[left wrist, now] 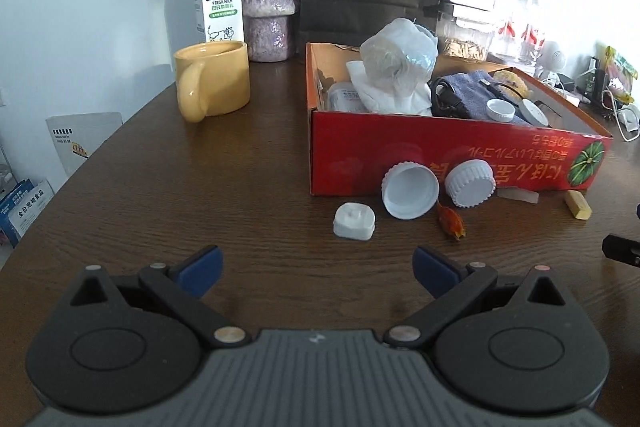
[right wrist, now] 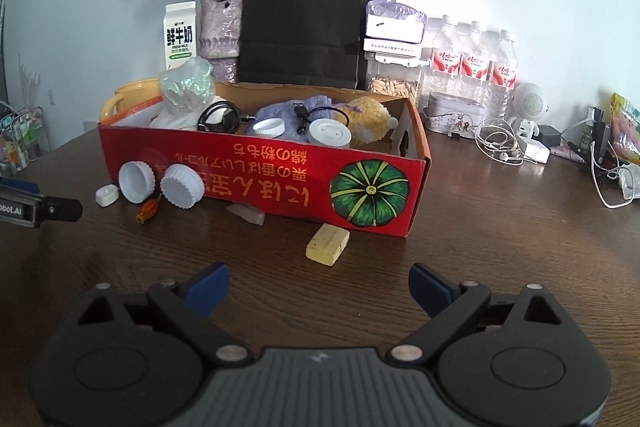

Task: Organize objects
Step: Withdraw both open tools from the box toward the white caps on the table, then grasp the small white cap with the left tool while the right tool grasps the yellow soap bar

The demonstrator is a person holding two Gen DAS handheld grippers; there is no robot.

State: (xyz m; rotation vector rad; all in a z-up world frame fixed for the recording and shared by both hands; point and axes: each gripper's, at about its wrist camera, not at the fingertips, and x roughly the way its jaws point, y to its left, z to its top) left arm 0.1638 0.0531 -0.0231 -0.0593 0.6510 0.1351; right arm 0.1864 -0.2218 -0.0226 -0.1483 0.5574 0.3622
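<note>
Loose objects lie on the dark wood tabletop (left wrist: pixel 160 187) along the near wall of the red box (right wrist: pixel 280 179), ahead of both claws. Going left to right: a small white block (left wrist: pixel 354 221) sits just ahead of the left claw (left wrist: pixel 318 269), a little to its right. Next come an open-side white cap (left wrist: pixel 410 191) and a ribbed white cap (left wrist: pixel 471 185), both touching the box wall, with an orange dried bud (left wrist: pixel 452 221) on the wood between them. A pale translucent chip (right wrist: pixel 250 214) lies at the box's foot, and a yellow bar (right wrist: pixel 327 243) rests near the box's right corner, just ahead of the right claw (right wrist: pixel 319 287). Both claws stand wide with nothing between their blue pads. Bare wood stretches left of the left claw toward the yellow mug (left wrist: pixel 212 83) and the rounded table edge; right of the box, open wood runs to tangled white cables (right wrist: pixel 500 147).
</note>
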